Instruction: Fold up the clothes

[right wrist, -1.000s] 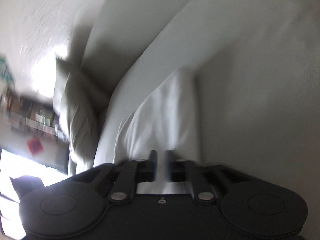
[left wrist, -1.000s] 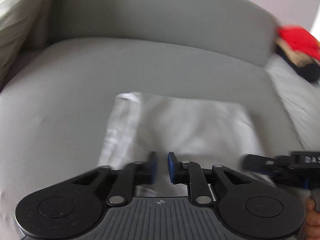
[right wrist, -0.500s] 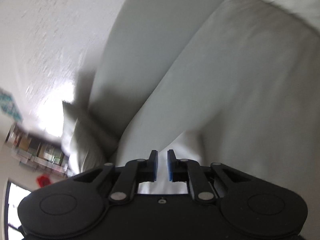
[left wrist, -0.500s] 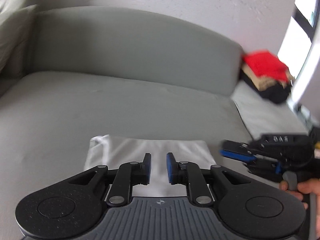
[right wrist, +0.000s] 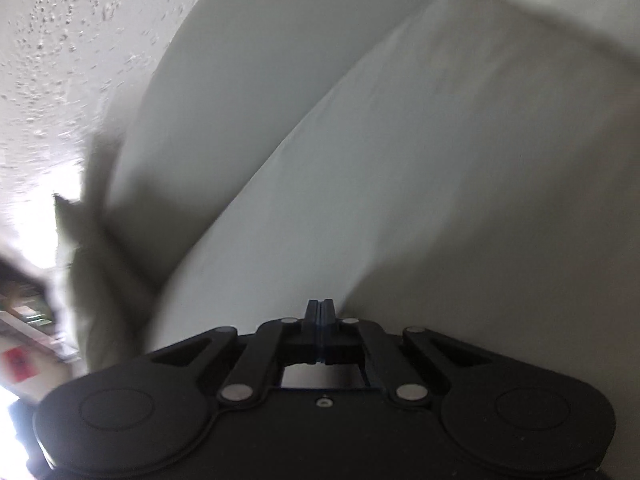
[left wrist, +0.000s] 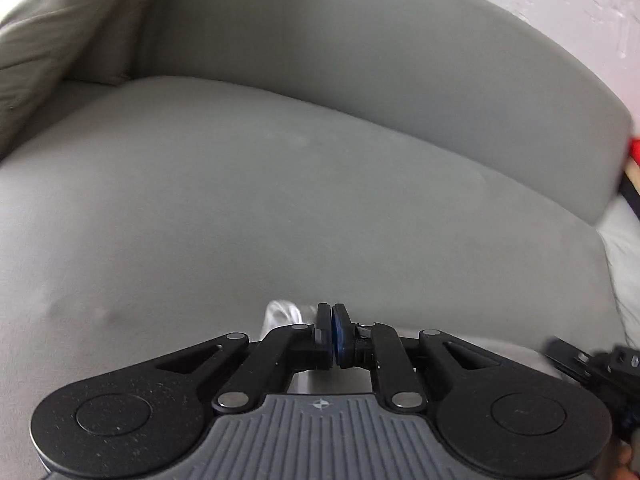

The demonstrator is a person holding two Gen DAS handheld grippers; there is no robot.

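Only a bunched edge of the white garment (left wrist: 282,316) shows in the left wrist view, poking out beside the fingertips low over the grey sofa seat (left wrist: 240,200). More white cloth lies under the linkage. My left gripper (left wrist: 331,322) is shut, its blue pads pressed together at that edge. The right gripper (left wrist: 576,360) enters low at the right of this view, held by a hand (left wrist: 624,456). In the right wrist view my right gripper (right wrist: 320,312) is shut, with the pads meeting. No cloth shows between them, only a pale patch below the fingers.
The sofa backrest (left wrist: 360,60) curves across the far side. A pale cushion (left wrist: 60,32) leans at the left end, and the same cushion (right wrist: 92,280) shows blurred in the right wrist view. Red clothes (left wrist: 634,152) sit at the far right edge.
Both grippers have gone from open to shut. Both have dropped closer to the seat, so the folded white garment is now almost wholly hidden under them.
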